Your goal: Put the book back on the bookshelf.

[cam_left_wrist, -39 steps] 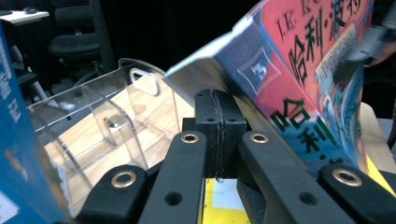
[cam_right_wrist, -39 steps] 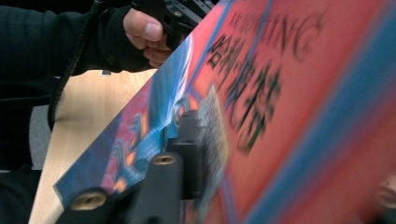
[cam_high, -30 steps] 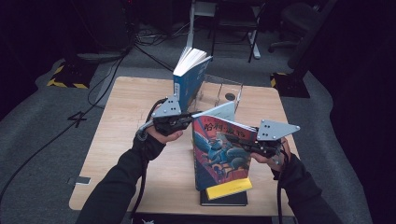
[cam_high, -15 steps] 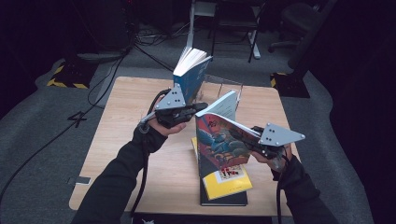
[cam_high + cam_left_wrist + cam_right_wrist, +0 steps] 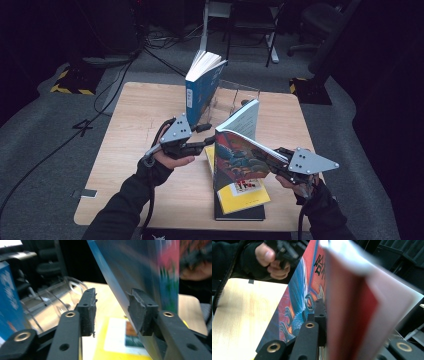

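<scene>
My right gripper (image 5: 274, 161) is shut on the edge of a colourful illustrated book (image 5: 237, 155), which it holds tilted above the table. In the right gripper view the cover (image 5: 297, 305) runs up along the left jaw. My left gripper (image 5: 209, 144) sits just left of that book. Its jaws have just been opening and stand apart (image 5: 112, 305). The book's cover (image 5: 140, 270) lies against the right jaw, with nothing between the jaws. A yellow book (image 5: 245, 195) lies flat under the held one.
A blue book (image 5: 200, 92) stands upright in a clear plastic book stand (image 5: 235, 97) at the back of the wooden table (image 5: 135, 130). The yellow book rests on a black book (image 5: 240, 212) near the front edge. Chairs and cables fill the dark floor behind.
The left gripper has let go of the colourful book's top corner, opened and drawn back toward the person. The right gripper has tipped the book over to the right and moved nearer the front edge.
</scene>
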